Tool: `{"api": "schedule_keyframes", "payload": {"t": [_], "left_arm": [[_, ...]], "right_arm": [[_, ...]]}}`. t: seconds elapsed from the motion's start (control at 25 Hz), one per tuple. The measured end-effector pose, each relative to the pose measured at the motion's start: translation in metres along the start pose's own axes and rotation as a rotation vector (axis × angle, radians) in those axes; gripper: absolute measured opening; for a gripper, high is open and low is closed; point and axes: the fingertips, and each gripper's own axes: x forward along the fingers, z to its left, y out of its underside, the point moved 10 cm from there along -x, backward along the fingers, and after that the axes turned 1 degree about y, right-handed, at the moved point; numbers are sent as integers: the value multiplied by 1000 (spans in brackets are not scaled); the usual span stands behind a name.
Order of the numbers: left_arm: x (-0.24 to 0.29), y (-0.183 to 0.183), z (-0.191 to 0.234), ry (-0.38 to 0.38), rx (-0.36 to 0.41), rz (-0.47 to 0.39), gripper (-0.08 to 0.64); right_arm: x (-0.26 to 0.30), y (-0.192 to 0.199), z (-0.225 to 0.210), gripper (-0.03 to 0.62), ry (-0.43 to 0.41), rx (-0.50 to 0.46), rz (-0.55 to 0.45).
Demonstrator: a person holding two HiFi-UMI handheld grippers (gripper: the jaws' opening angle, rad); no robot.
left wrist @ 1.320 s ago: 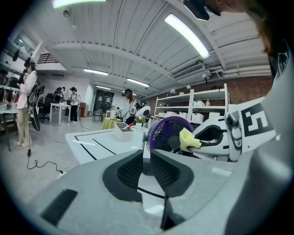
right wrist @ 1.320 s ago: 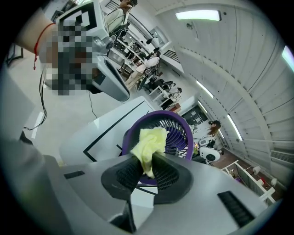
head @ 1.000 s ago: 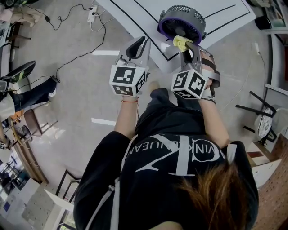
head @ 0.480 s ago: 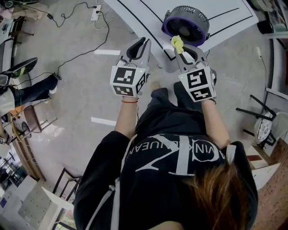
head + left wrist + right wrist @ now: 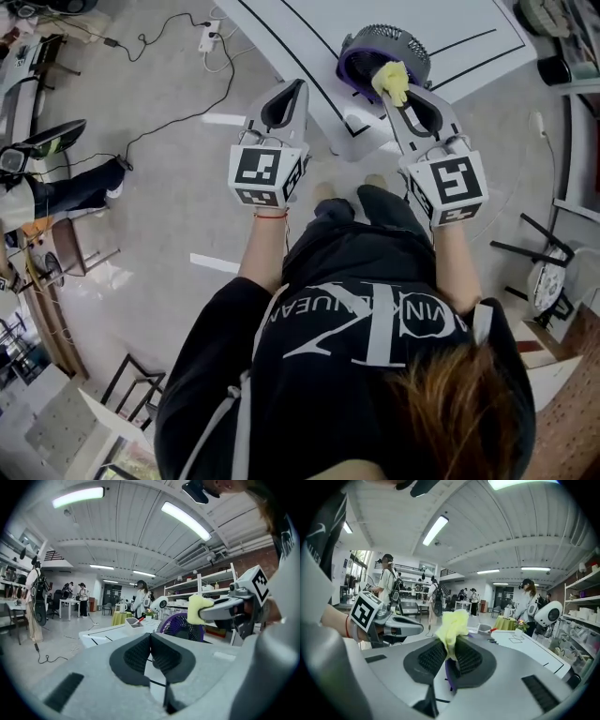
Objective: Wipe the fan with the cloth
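The right tongs (image 5: 401,94) are clamped on a yellow cloth (image 5: 391,81), a crumpled wad that sticks out past their tips. In the right gripper view the cloth is pinched between the ribbed black pads (image 5: 468,657), and its loose end stands up above them.

The cloth sits over the near rim of the fan (image 5: 384,37), a round purple unit with a grey grille. Whether cloth and rim actually touch cannot be told. The fan stands on the white tabletop (image 5: 300,37), which is marked with black lines, and it is set a little back from the corner nearest the person.

The left tongs (image 5: 292,91) are closed and empty. In the left gripper view their pads meet with nothing between them. They hang by the tabletop's left edge, beside the right tongs and apart from the fan.

On the floor off the tabletop's far-left side lie a white power strip (image 5: 212,37) and a black cable (image 5: 178,111).
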Motion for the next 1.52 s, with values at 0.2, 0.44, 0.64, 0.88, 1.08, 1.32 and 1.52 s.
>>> {"api": "schedule_keyframes", "payload": {"t": [0.2, 0.44, 0.64, 0.88, 1.08, 1.32, 1.52], "left_arm": [[-3, -22, -7, -71, 10, -65, 11], [-3, -38, -24, -175, -6, -124, 11], [-1, -46, -34, -237, 16, -162, 11], [-7, -51, -42, -317, 36, -190, 11], [-13, -56, -41, -366, 24, -209, 11], [-18, -58, -47, -398, 20, -212, 11], [-23, -60, -48, -386, -91, -262, 11]], "right_arm": [[-11, -19, -25, 54, -11, -19, -77], [-20, -25, -61, 54, -45, -35, -107], [-24, -24, -78, 54, -51, -32, -122], [-25, -18, -89, 54, -89, -42, -132], [-24, -20, -94, 54, -119, -57, -142], [-24, -18, -99, 54, -147, -61, -151], [-25, -13, -99, 55, -173, -61, -148]]}}
